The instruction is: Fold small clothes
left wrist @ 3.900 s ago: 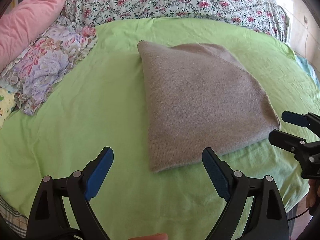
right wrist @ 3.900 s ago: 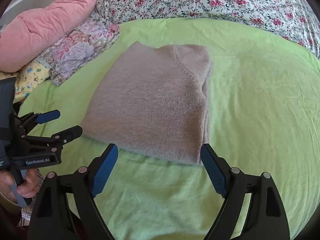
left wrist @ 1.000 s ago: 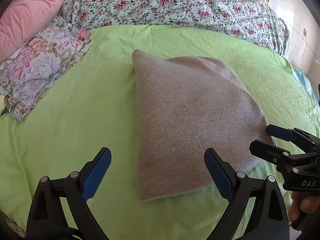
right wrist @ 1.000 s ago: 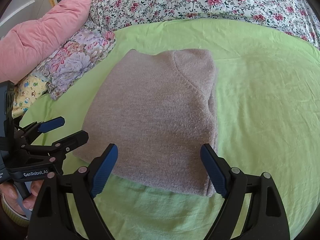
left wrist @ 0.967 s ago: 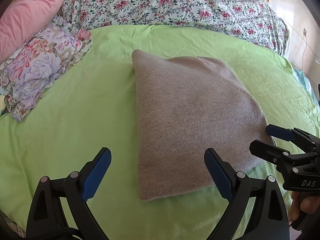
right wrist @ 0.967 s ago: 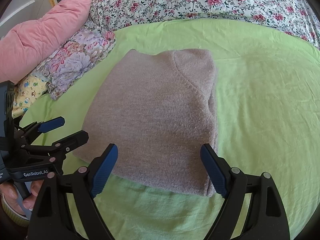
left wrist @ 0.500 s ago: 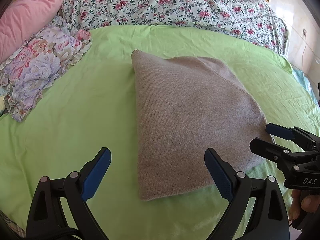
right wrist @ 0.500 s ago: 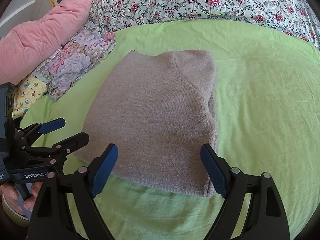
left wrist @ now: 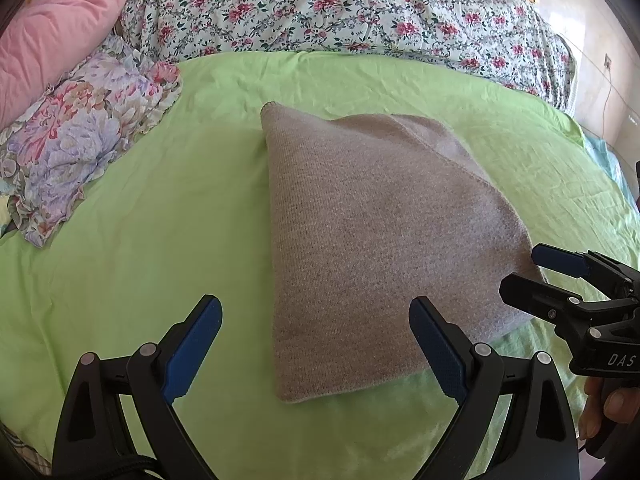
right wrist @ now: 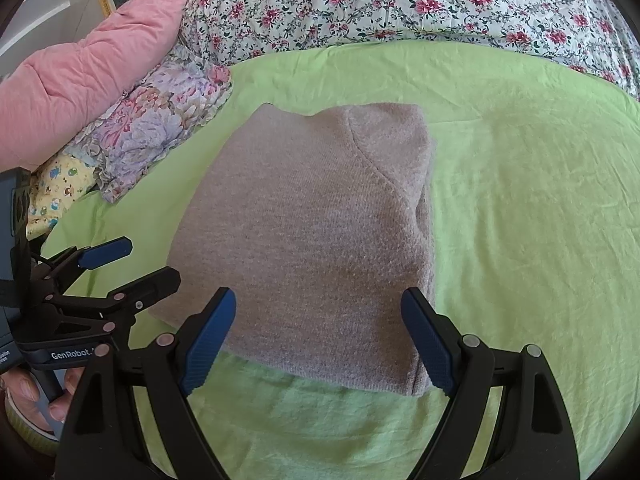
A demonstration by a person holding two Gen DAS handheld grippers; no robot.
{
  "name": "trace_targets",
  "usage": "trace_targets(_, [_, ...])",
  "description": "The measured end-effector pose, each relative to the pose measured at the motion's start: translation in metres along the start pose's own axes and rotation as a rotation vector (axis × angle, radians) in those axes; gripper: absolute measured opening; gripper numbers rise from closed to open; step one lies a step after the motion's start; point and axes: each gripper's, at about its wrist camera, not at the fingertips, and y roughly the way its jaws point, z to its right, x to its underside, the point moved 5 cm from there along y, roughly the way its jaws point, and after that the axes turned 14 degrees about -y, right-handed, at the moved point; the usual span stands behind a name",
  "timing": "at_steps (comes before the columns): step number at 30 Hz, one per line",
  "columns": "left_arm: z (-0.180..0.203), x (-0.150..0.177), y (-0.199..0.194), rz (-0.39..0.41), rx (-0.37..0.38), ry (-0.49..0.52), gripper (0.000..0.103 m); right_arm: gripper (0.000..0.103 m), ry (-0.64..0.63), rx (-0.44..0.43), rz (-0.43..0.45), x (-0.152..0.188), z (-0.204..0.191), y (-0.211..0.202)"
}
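The grey knit garment (left wrist: 376, 240) lies folded into a compact, several-layered packet near the middle of the green sheet (left wrist: 160, 240), its edges roughly squared and one diagonal seam crossing the top layer toward my right. I judge the folding largely done: no sleeve or loose flap shows outside the packet. What may remain is one more halving or carrying it to a pile, but nothing here tells me which. The packet's long axis runs away from me toward the flowered quilt (left wrist: 340, 4) at the head of the bed, its short hem end nearest my grippers and its far left corner pointing up the bed.

My left gripper (left wrist: 316, 344) hangs wide open above the near left corner, gripping nothing. My right gripper (right wrist: 318, 338), equally spread and empty, straddles the near hem without touching it. To the left, well clear of the packet, lie a pastel flowered cloth (right wrist: 160, 128) and a pink padded quilt (right wrist: 92, 76).
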Motion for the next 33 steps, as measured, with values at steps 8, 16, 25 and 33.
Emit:
trace_targets(8, [-0.0008, -0.0019, -0.0004, 0.004, -0.006, -0.001, 0.095, 0.085, 0.001, 0.003, 0.003, -0.0005, -0.0006, -0.0011])
trace_targets(16, [-0.0024, -0.0042, 0.0003, 0.006, -0.001, 0.002, 0.095, 0.085, 0.005, 0.006, 0.011, -0.0034, -0.0019, -0.0032])
trace_targets(25, [-0.0015, -0.0041, 0.0002, 0.005, 0.004, 0.006, 0.095, 0.085, 0.007, 0.006, 0.012, -0.0025, -0.0015, -0.0031])
trace_targets(33, [0.0001, -0.0037, -0.0004, 0.010, 0.007, 0.009, 0.095, 0.085, 0.007, 0.008, 0.014, -0.0033, -0.0016, -0.0038])
